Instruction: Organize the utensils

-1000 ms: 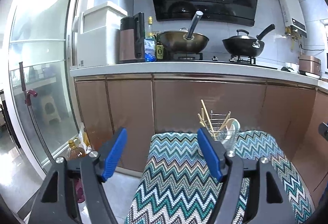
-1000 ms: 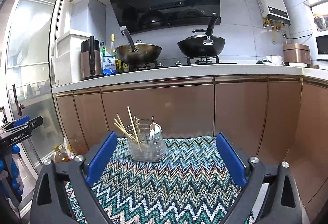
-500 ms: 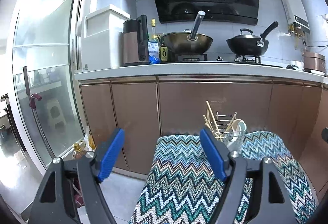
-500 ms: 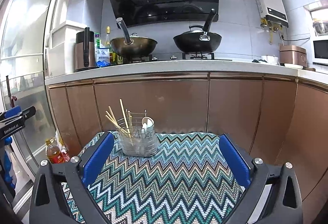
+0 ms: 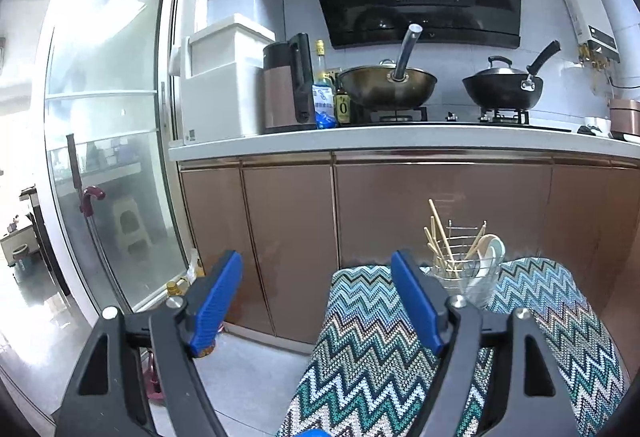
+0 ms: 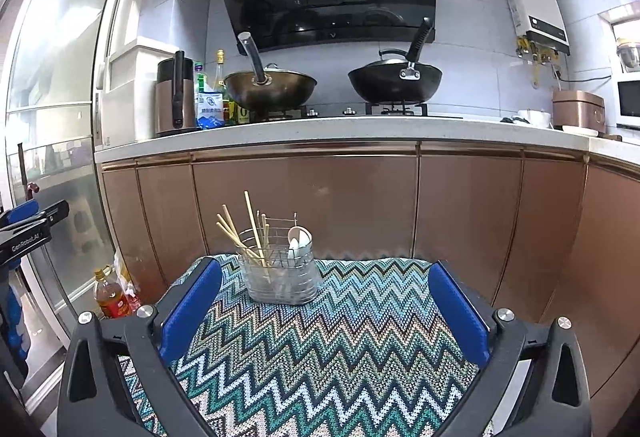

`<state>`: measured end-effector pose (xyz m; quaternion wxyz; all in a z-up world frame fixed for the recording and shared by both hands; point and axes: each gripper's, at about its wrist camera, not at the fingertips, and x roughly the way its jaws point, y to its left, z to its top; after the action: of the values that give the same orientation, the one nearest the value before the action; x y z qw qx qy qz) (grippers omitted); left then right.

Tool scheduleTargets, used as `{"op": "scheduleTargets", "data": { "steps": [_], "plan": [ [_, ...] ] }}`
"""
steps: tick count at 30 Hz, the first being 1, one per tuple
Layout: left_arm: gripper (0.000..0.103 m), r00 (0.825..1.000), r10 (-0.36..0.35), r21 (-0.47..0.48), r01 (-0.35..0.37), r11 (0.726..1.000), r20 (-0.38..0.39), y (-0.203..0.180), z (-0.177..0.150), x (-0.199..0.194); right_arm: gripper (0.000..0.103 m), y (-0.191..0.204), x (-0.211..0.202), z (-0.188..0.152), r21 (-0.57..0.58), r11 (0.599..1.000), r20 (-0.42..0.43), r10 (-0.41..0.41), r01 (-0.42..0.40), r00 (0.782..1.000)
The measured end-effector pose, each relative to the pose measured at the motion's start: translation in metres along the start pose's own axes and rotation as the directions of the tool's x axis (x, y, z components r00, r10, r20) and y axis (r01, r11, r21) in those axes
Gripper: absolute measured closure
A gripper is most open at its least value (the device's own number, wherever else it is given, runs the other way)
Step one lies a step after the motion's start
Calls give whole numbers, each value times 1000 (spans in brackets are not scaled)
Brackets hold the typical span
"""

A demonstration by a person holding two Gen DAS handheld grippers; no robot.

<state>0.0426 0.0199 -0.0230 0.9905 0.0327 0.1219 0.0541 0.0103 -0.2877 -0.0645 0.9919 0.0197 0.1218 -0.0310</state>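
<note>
The wire utensil caddy (image 6: 282,269) stands at the far edge of the zigzag-clothed table (image 6: 320,357), chopsticks (image 6: 240,233) and white spoons (image 6: 298,239) already upright inside. The left gripper (image 5: 316,295), its fingers just opened wider, and the right gripper (image 6: 324,309) both gape empty, so sorting looks finished. Nothing lies between them and the caddy; an oil bottle (image 6: 108,299) stands on the floor left.

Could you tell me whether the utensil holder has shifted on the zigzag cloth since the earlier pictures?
No. The utensil holder sits at the same far end of the zigzag cloth; only the cameras shifted.
</note>
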Motion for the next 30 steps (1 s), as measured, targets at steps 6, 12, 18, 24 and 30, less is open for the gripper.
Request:
{"op": "scheduleTargets", "data": {
  "steps": [6,12,18,24,30],
  "plan": [
    [20,1000,27,22,-27,999,8,-9,2,-4,1,-4,-10,-1,0,1000,21,-1,1,1000],
    [20,1000,13,23,-13,1000,-2,-19,3,-4,1,-12,-12,-1,6,1000,21,-10,9,1000],
    [20,999,-27,20,27,999,-21,-23,5,-2,1,-19,-17,1,16,1000,24,-22,22,999],
    [20,999,-50,22,50,998,-18,-26,8,-4,1,-23,-21,5,13,999,34,-33,33,999],
    [20,998,-54,27,55,998,-34,-27,12,-2,0,-27,-27,9,6,999,54,-44,44,998]
  ]
}}
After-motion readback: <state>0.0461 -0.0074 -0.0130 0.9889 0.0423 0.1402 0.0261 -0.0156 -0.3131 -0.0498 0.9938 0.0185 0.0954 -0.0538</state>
